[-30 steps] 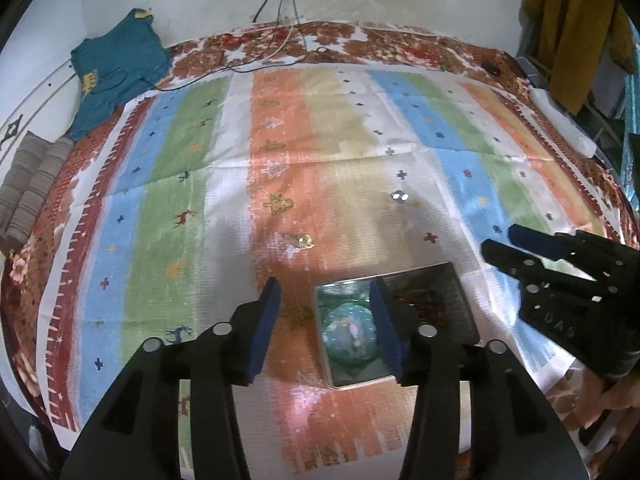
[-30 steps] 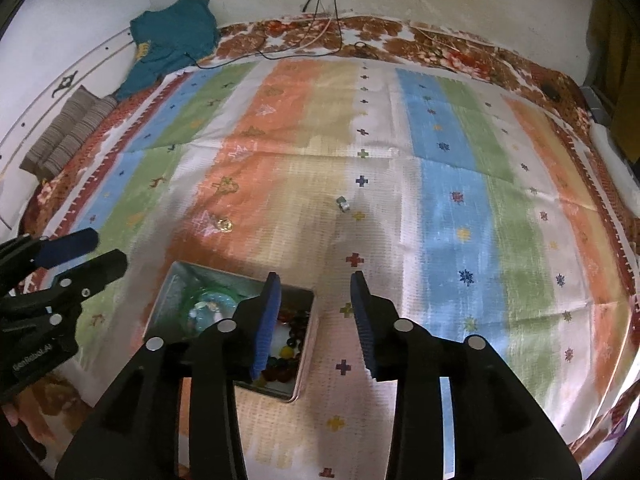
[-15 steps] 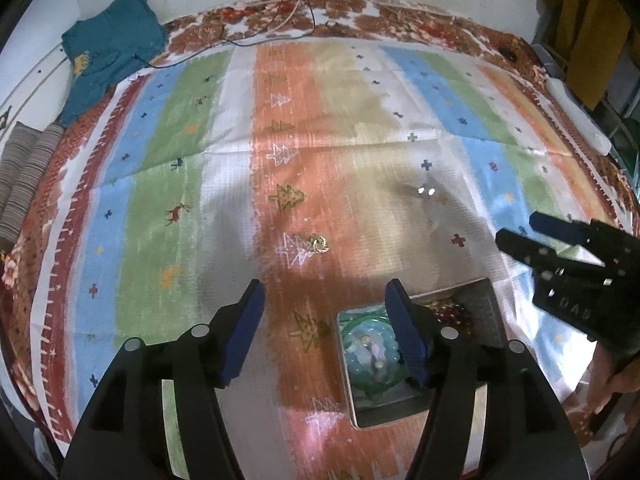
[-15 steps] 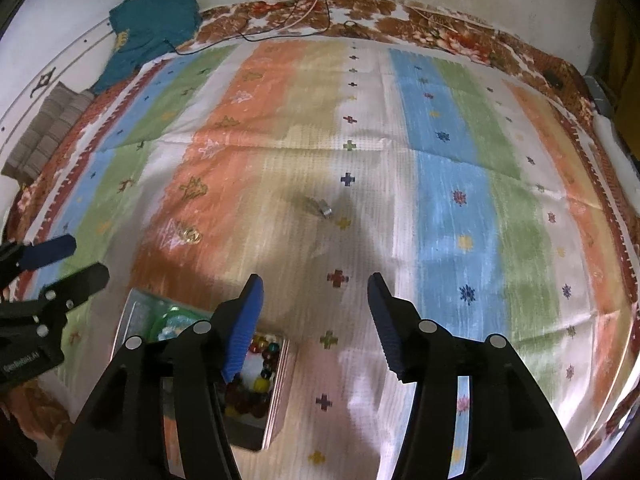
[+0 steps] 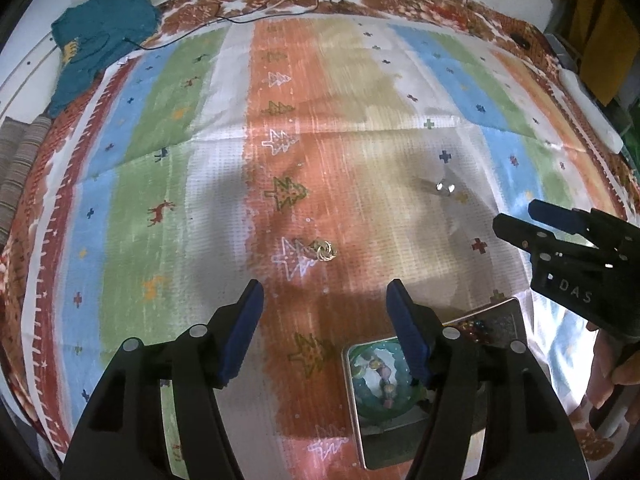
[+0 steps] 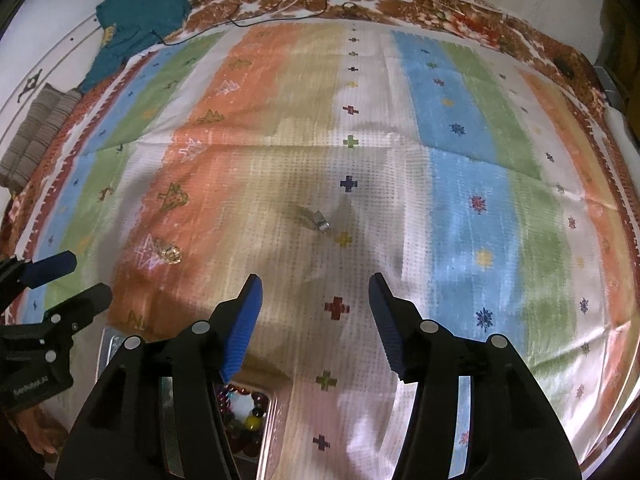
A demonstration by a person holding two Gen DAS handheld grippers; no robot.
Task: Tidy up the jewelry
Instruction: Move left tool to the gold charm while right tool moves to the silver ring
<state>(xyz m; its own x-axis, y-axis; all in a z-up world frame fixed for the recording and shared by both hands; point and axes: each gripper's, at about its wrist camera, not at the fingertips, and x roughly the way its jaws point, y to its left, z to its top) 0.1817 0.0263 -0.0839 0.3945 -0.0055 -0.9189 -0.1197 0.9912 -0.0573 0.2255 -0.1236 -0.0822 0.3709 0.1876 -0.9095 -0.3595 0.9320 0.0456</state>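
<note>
Both grippers, left and right, stand open and empty above the gold ring and silver ring on the cloth; if you close carelessly, you may pinch fabric too.

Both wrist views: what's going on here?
A person holds a gripper in each hand above a striped cloth, sorting jewelry. Both the left gripper and the right gripper are open and empty, their jaws having just opened. A gold piece and a silver piece lie loose on the cloth. A metal tin nearby already holds beads.
</note>
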